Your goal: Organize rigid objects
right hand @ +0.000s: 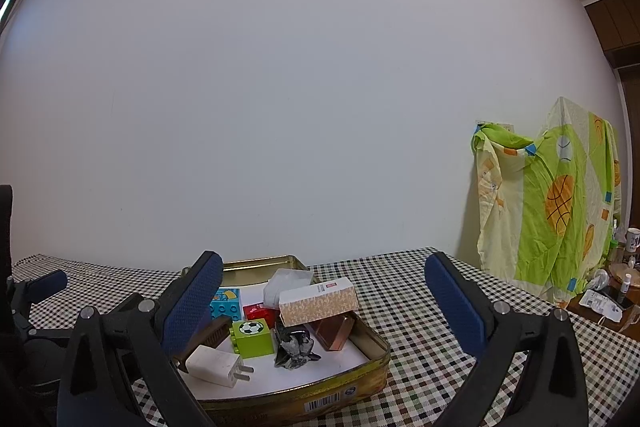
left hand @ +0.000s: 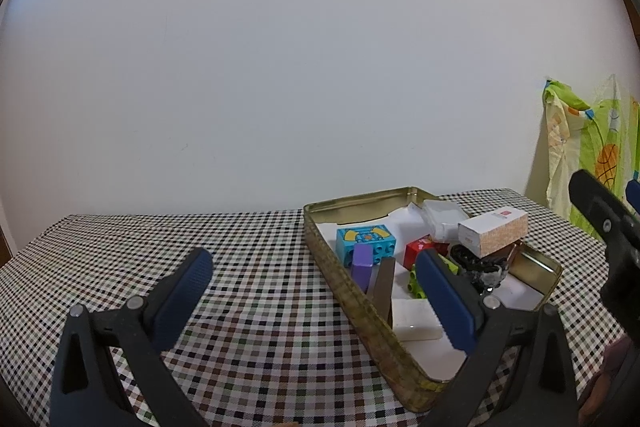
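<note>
A gold metal tin (left hand: 352, 299) (right hand: 360, 379) sits on the checked tablecloth. In it lie a cyan toy brick (left hand: 365, 242) (right hand: 226, 303), a purple block (left hand: 362, 263), a red brick (left hand: 420, 249) (right hand: 258, 311), a green football brick (right hand: 253, 338), a white plug charger (right hand: 214, 365) (left hand: 416, 319), a patterned white carton (left hand: 494, 230) (right hand: 318, 299), a black figure (right hand: 294, 347) and a copper box (right hand: 332, 331). My left gripper (left hand: 316, 295) is open and empty, just left of the tin. My right gripper (right hand: 328, 307) is open and empty above the tin's near side.
The checked tablecloth (left hand: 240, 267) (right hand: 432, 315) covers the table up to a plain white wall. A green and yellow patterned cloth (right hand: 548, 203) (left hand: 592, 147) hangs at the right. A side surface with a mug (right hand: 633, 239) and small items lies far right.
</note>
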